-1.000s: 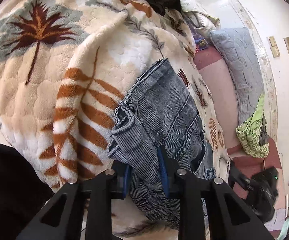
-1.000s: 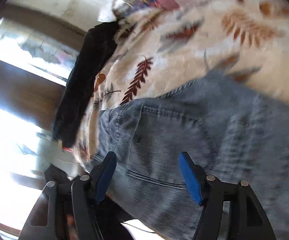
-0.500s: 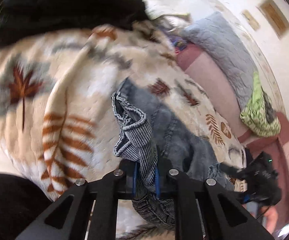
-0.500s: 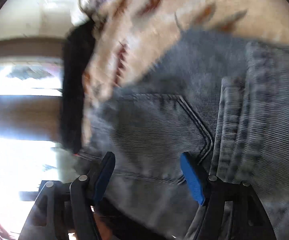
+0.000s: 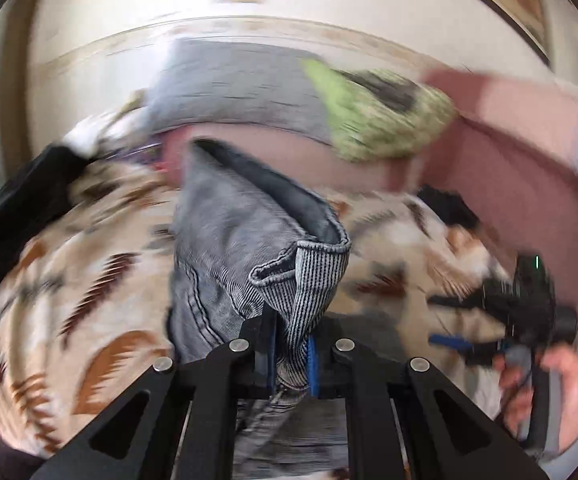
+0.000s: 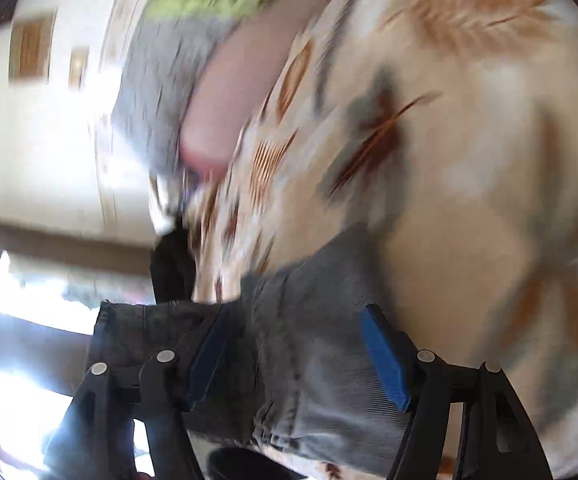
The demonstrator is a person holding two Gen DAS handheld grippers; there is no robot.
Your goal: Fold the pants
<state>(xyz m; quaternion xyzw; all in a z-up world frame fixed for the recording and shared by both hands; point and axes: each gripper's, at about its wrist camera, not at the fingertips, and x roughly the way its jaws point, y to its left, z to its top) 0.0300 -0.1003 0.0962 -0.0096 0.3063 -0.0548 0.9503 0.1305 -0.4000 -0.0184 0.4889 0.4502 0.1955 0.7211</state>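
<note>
Both the left gripper [image 5: 292, 354] and right gripper [image 6: 295, 356] have black angular frames, silver round screws and blue finger pads [image 6: 385, 356].

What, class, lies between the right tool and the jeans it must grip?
Nothing visible. The right tool is open, with the jeans already lying between its pads. The left tool is shut on the jeans.

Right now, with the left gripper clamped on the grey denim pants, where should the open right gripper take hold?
Likely the thick hemmed edge of the grey denim pants lying between the right gripper's spread fingers, approached straight ahead. The left gripper pinches another bunched part, lifting it off the leaf-patterned blanket.
</note>
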